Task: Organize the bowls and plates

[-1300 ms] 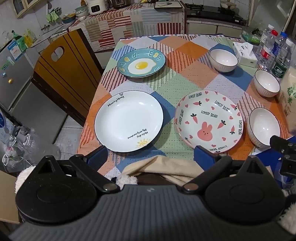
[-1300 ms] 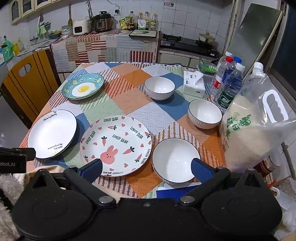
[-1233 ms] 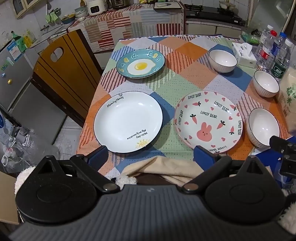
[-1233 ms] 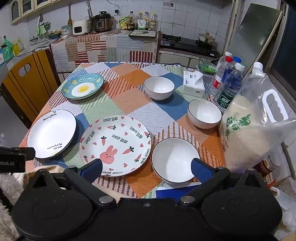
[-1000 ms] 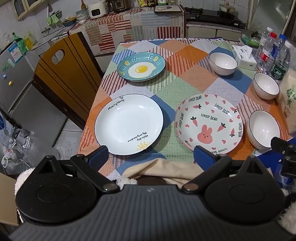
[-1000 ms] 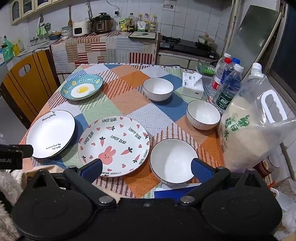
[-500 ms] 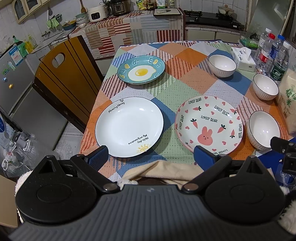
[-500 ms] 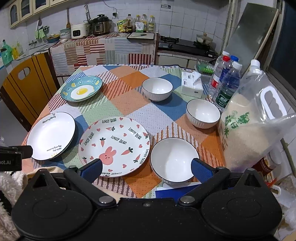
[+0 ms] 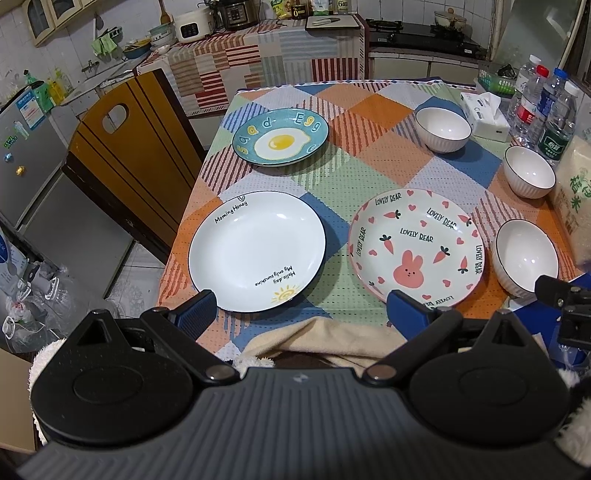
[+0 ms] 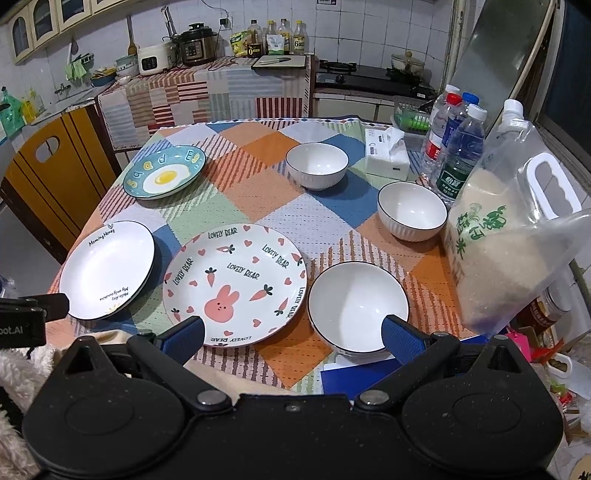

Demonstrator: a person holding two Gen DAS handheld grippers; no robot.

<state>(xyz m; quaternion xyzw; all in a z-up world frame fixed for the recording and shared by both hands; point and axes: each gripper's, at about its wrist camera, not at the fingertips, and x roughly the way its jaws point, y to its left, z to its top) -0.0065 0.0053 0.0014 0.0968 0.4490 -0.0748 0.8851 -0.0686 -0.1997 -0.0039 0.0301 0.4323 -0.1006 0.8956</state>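
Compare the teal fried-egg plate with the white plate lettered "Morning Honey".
The teal fried-egg plate is coloured all over, with a yolk picture and letters around its rim; the white "Morning Honey" plate is plain white with a dark edge, small script and a sun. The teal plate looks smaller and lies farther back; the white one lies near the front edge. Both are round, empty and flat on the checked tablecloth.

Walls: white tiles (image 10: 369,33) are facing me behind the far counter (image 10: 207,92), which is wearing a striped patchwork cloth.
Bench: a checked cloth (image 9: 369,162) is covering it.
Furniture: a yellow-brown wooden chair (image 9: 122,147) is standing at its left side.
Floor: pale tiles (image 9: 129,288) are showing below.
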